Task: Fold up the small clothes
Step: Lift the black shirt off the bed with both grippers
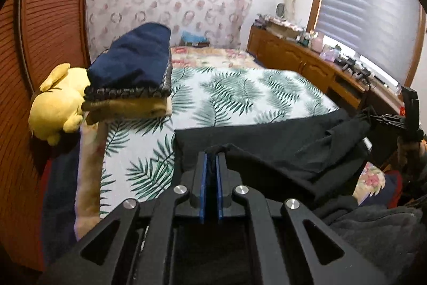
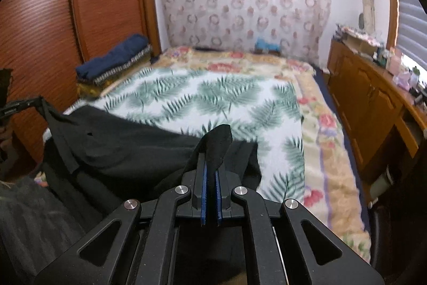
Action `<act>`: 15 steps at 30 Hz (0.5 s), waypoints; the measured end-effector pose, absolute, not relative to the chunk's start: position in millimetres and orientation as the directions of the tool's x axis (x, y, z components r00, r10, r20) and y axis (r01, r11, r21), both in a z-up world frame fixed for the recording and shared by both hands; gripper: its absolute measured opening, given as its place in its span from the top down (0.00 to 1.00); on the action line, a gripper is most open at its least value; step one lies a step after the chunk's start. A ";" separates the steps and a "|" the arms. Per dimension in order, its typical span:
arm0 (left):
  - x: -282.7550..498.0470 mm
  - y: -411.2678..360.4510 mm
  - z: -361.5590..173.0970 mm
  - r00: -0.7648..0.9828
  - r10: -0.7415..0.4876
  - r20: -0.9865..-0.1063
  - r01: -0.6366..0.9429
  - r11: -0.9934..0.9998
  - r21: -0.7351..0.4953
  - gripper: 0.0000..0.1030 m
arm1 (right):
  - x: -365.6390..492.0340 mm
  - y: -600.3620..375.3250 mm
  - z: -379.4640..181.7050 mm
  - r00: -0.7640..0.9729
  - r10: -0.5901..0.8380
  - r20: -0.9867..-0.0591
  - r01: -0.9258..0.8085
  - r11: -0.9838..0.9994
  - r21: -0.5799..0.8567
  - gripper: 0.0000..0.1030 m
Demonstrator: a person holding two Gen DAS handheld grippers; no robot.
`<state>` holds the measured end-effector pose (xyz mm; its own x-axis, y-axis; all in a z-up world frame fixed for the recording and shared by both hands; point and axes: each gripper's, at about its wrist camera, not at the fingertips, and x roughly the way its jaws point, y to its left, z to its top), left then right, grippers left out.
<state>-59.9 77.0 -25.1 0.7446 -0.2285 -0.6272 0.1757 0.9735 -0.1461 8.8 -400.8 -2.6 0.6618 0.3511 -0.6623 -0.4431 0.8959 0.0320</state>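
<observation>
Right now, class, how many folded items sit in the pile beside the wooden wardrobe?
3 show: a navy blue one on top, a dark patterned one under it, and a mustard-yellow one at the bottom, beside the yellow plush toy. More may be hidden.

Counted: two grippers (image 1: pixel 212 155) (image 2: pixel 210 164), one black garment (image 1: pixel 280 148), three stacked folded cloths (image 1: pixel 133 76), one yellow plush (image 1: pixel 57 103)

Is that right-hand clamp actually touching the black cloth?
Touching. In the right wrist view, the right gripper has its fingers shut on a fold of the black garment, which sticks up between them.
</observation>
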 end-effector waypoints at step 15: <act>-35.2 83.6 -16.4 0.748 -0.196 -0.634 0.182 0.979 -0.087 0.50 | 14.5 -411.2 21.8 0.721 0.308 -0.621 -0.402 0.916 -0.012 0.75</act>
